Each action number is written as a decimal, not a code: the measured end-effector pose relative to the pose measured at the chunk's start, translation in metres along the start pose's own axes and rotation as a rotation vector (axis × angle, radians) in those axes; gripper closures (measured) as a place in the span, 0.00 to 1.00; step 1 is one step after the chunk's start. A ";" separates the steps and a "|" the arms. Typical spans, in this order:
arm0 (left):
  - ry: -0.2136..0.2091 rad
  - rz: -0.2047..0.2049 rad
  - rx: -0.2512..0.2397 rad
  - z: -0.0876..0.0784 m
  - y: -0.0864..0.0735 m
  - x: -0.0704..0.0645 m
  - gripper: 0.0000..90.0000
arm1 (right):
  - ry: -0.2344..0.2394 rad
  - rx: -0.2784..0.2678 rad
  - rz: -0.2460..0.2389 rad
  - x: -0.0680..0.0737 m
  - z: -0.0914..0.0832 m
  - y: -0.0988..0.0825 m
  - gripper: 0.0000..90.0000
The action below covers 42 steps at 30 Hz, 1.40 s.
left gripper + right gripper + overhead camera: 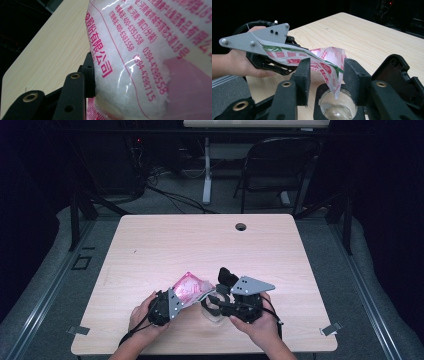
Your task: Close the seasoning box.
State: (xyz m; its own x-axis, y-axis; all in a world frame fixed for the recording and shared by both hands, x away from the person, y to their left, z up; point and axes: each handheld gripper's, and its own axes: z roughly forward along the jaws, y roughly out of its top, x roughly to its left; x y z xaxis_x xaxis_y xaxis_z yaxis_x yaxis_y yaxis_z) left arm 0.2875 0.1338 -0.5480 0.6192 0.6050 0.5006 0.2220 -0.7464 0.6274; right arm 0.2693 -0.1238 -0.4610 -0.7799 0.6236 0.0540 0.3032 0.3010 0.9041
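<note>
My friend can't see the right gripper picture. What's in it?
A red-printed plastic bag, held by the left gripper, tips its torn corner into a clear jar. The right gripper has its jaws on either side of the jar's mouth, above a wooden table.

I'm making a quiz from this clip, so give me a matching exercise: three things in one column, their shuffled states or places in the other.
Things:
1. pink-printed plastic bag of white crystals
2. clear round glass jar
3. light wooden table

States or places:
A. stands between the right gripper's jaws
B. lies under everything
C. tilted, its corner dipping into an opening

Pairs: 1-C, 2-A, 3-B
</note>
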 end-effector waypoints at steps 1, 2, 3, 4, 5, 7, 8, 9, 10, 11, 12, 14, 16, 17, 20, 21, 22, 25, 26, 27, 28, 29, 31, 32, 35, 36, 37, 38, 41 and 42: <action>0.002 0.001 -0.001 0.000 0.000 0.000 0.68 | 0.003 -0.003 0.004 0.000 0.000 0.000 0.66; 0.006 0.002 -0.003 0.000 0.000 0.000 0.68 | 0.004 -0.002 0.005 0.000 0.000 0.000 0.67; 0.008 0.004 -0.003 0.000 0.000 0.000 0.68 | 0.007 -0.001 0.004 0.000 0.001 0.000 0.67; 0.009 0.007 -0.003 0.000 0.000 -0.001 0.68 | 0.006 0.004 0.002 -0.001 0.001 -0.001 0.67; 0.011 0.008 -0.002 0.000 0.000 -0.001 0.68 | 0.006 0.007 0.000 -0.001 0.001 -0.001 0.67; 0.012 0.013 0.000 0.000 0.000 -0.001 0.68 | 0.008 0.000 0.008 -0.002 0.002 -0.001 0.66; 0.014 0.018 -0.004 0.000 0.000 -0.001 0.68 | 0.008 0.005 0.010 -0.003 0.001 -0.002 0.67; 0.015 0.016 -0.002 0.000 0.000 -0.001 0.68 | 0.010 0.004 0.013 -0.003 0.002 -0.002 0.67; 0.018 0.019 -0.002 0.000 0.001 -0.001 0.68 | 0.010 0.004 0.016 -0.003 0.002 -0.002 0.68; 0.021 0.022 -0.002 0.000 0.001 -0.001 0.68 | 0.011 0.002 0.016 -0.003 0.002 -0.002 0.69; 0.023 0.024 -0.002 0.000 0.001 -0.001 0.68 | 0.010 0.005 0.013 -0.003 0.002 -0.002 0.70; 0.033 0.027 -0.002 -0.001 0.001 -0.001 0.68 | 0.010 0.012 0.009 -0.003 0.002 -0.002 0.73; 0.037 0.027 0.000 0.000 0.000 -0.001 0.68 | 0.007 0.026 0.009 -0.003 0.003 -0.003 0.76; 0.042 0.027 0.001 0.000 0.000 -0.002 0.68 | 0.007 0.028 0.010 -0.003 0.003 -0.003 0.77; 0.050 0.029 0.007 0.000 0.000 -0.001 0.68 | 0.009 0.039 0.015 -0.004 0.004 -0.004 0.83; 0.054 0.033 0.008 -0.001 0.000 -0.001 0.69 | 0.012 0.039 0.019 -0.004 0.004 -0.004 0.85; 0.056 0.033 0.008 -0.001 0.000 -0.001 0.69 | 0.013 0.039 0.021 -0.003 0.005 -0.004 0.87; 0.064 0.034 0.005 -0.001 0.000 -0.001 0.69 | 0.018 0.040 0.027 -0.003 0.005 -0.005 0.91; 0.066 0.036 0.004 -0.001 0.000 -0.001 0.69 | 0.020 0.041 0.027 -0.003 0.005 -0.005 0.93; 0.065 0.037 0.006 -0.001 0.000 -0.001 0.69 | 0.023 0.041 0.027 -0.003 0.005 -0.005 0.94; 0.072 0.040 0.003 -0.001 0.000 -0.002 0.69 | 0.025 0.045 0.025 -0.003 0.005 -0.005 0.96; 0.074 0.041 0.002 -0.001 0.000 -0.002 0.69 | 0.027 0.045 0.026 -0.003 0.005 -0.005 0.96; 0.080 0.043 0.001 -0.001 0.000 -0.002 0.69 | 0.028 0.046 0.026 -0.003 0.005 -0.005 0.97; 0.085 0.048 0.002 -0.001 0.001 -0.002 0.69 | 0.028 0.046 0.028 -0.003 0.005 -0.006 0.97; 0.092 0.055 0.005 -0.002 0.001 -0.002 0.69 | 0.028 0.048 0.029 -0.004 0.005 -0.006 0.97; 0.096 0.058 0.004 -0.002 0.001 -0.002 0.69 | 0.030 0.049 0.029 -0.004 0.005 -0.006 0.97; 0.100 0.061 0.003 -0.002 0.001 -0.002 0.69 | 0.030 0.051 0.027 -0.004 0.005 -0.006 0.97; 0.102 0.062 0.003 -0.003 0.001 -0.002 0.69 | 0.028 0.052 0.026 -0.004 0.005 -0.006 0.97; 0.119 0.067 -0.004 -0.003 0.001 -0.002 0.69 | 0.029 0.050 0.029 -0.004 0.005 -0.007 0.97; 0.124 0.071 -0.005 -0.003 0.001 -0.002 0.69 | 0.029 0.051 0.029 -0.004 0.005 -0.007 0.97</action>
State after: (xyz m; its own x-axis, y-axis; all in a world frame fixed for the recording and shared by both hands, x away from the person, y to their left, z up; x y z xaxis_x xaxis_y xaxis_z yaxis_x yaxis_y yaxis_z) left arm 0.2839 0.1325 -0.5467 0.5351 0.5809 0.6133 0.1773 -0.7871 0.5908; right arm 0.2732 -0.1247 -0.4695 -0.7856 0.6118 0.0922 0.3524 0.3199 0.8794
